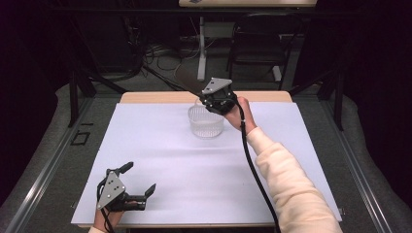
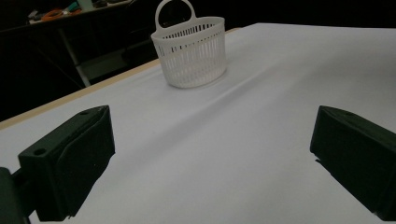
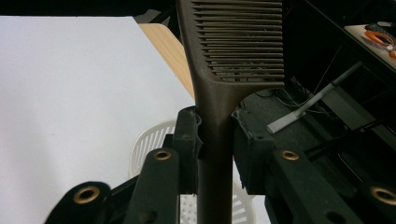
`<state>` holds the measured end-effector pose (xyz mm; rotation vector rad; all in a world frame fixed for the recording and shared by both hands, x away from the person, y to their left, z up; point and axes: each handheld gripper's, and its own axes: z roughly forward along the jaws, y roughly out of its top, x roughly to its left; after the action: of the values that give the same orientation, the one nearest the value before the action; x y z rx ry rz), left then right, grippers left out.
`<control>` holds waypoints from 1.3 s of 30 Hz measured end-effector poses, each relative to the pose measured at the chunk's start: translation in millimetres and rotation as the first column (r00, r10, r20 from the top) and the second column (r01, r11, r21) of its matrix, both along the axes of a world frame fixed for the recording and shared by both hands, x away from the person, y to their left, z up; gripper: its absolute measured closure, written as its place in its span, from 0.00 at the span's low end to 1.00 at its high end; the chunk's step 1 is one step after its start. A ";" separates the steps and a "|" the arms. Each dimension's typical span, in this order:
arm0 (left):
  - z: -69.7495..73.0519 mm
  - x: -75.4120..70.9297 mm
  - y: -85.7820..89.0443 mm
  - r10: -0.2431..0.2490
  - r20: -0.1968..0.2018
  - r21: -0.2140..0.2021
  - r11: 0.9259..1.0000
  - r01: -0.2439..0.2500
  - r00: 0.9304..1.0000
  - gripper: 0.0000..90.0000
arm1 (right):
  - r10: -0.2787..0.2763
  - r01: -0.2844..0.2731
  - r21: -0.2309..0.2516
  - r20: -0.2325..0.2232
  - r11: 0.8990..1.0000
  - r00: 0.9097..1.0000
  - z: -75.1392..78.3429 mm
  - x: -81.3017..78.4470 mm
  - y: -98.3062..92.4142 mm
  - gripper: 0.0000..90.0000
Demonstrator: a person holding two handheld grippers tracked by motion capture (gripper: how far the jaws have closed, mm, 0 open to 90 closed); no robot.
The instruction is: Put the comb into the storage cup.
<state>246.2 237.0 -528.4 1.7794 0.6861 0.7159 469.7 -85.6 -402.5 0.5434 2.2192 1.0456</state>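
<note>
The right gripper (image 3: 215, 140) is clamped on the handle of a dark brown comb (image 3: 236, 42), its 2 black jaws pressing the handle from either side in the right gripper view. The comb's toothed end rises past the jaws toward the far edge of the table, and its handle runs down between them over the white basket (image 3: 149, 140) seen just below. In the high view the right gripper (image 1: 216, 99) hangs at the far rim of the basket (image 1: 206, 121), the comb (image 1: 187, 82) slanting up and away to the left beyond the table edge. A cream sleeve (image 1: 291, 179) reaches in from the lower right, the black cable trailing along it.

The left gripper (image 1: 138, 179) rests near the front left corner of the table (image 1: 160, 155), well apart from the basket, its 2 jaws spread wide with nothing between them. In the left gripper view those jaws frame bare white tabletop, and the slatted basket (image 2: 191, 51) stands upright farther off, its loop handle raised, near the table's wooden edge.
</note>
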 end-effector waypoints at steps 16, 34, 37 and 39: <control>-0.1 0.0 -0.7 -0.004 0.001 0.000 1.000 0.004 1.000 0.00 | -0.005 0.005 0.026 0.010 1.000 1.000 -8.1 7.3 2.9 0.81; 0.4 -0.3 0.3 -0.002 0.004 -0.002 1.000 0.002 1.000 0.00 | 0.023 -0.024 0.057 0.018 0.998 1.000 -15.4 12.0 7.6 0.81; 0.5 -0.4 0.0 -0.002 0.005 0.001 1.000 0.002 1.000 0.00 | 0.026 -0.027 0.054 0.020 0.998 0.999 -17.5 13.6 7.5 0.81; 0.5 -0.6 -0.2 -0.003 0.005 -0.005 1.000 0.003 1.000 0.00 | 0.028 -0.030 0.053 0.024 0.998 0.999 -18.9 14.3 7.4 0.81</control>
<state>245.7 236.8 -527.9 1.7733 0.6810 0.7162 484.0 -78.3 -421.4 0.5207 2.1899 1.1231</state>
